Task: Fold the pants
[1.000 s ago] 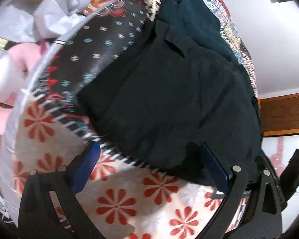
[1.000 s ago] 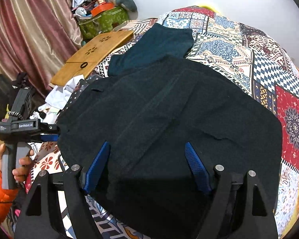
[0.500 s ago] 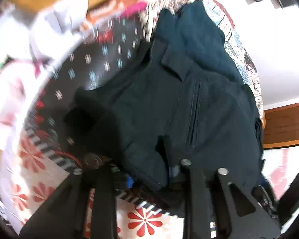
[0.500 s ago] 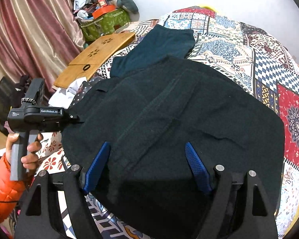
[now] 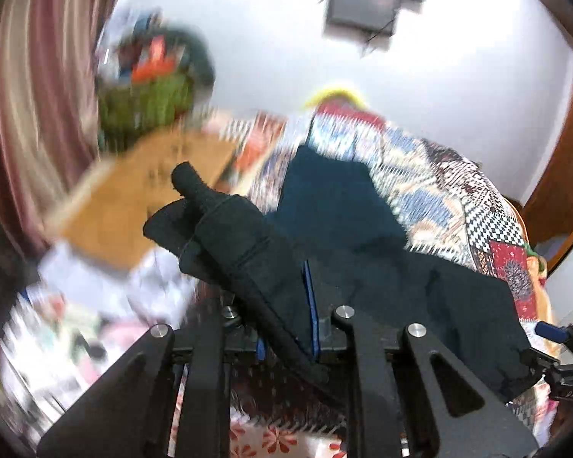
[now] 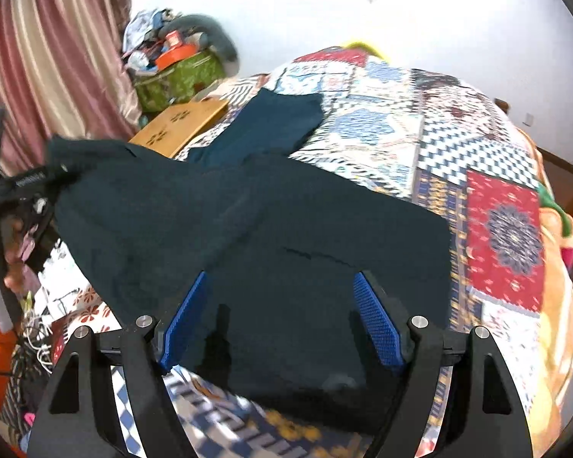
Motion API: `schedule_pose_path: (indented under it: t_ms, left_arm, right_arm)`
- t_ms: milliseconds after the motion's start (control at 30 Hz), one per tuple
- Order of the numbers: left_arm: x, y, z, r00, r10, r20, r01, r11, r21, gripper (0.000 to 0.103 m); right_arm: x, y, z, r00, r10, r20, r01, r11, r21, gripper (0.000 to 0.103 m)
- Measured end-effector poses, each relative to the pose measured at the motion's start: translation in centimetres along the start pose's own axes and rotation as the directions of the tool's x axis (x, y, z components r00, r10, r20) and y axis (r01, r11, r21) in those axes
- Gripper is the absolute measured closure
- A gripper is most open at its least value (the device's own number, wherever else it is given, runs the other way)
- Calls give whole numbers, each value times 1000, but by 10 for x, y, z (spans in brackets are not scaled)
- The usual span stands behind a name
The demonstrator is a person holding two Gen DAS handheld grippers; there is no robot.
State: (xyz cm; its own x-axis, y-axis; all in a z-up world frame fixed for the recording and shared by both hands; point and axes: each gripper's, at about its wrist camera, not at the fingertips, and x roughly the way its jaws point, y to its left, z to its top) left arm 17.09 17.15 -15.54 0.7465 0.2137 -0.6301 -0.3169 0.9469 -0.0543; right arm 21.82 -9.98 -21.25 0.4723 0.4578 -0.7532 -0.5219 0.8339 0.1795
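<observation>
Dark pants (image 6: 286, 229) lie spread across a patchwork bed. My left gripper (image 5: 286, 328) is shut on the pants' left corner (image 5: 225, 225) and holds it lifted off the bed; the fabric sticks up between the jaws. In the right wrist view the left gripper (image 6: 38, 183) shows at the left edge with the raised corner. My right gripper (image 6: 282, 320) is open, its blue pads (image 6: 378, 328) hovering over the near part of the pants, holding nothing. A teal garment (image 6: 271, 126) lies beyond the pants.
The patchwork bedspread (image 6: 496, 221) covers the bed to the right. A wooden lap table (image 6: 179, 126) and a green bag (image 6: 179, 76) piled with clutter stand at the back left by striped curtains (image 6: 49, 57). Cables and clothes lie at the lower left.
My left gripper has closed on the pants' left corner and lifted it up, swinging its view toward the wall. My right gripper has stayed open over the pants.
</observation>
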Motion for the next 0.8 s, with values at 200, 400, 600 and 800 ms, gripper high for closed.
schedule_pose_path:
  t_ms: [200,400,600,800]
  left_arm:
    - [-26,-77,30,990,-117,77,103,981,167,87]
    - [-32,-167,38,950,-308,50,280,911,302,87]
    - [-11,-245,16,879,-458,-134,474,806,356,88]
    - [21,-292,-40,821,-446,-358,566,720,402,87]
  right_arm:
    - [-23,-32,-16,997,-70,19,69,997,41,27]
    - [-40,-58,-30,997,-80,24,77,991,106,27]
    - [-51,-78,-44,994,-103,32,97,983,154,27]
    - [-47,-90,-64,994,-111,-10,111,975,193,27]
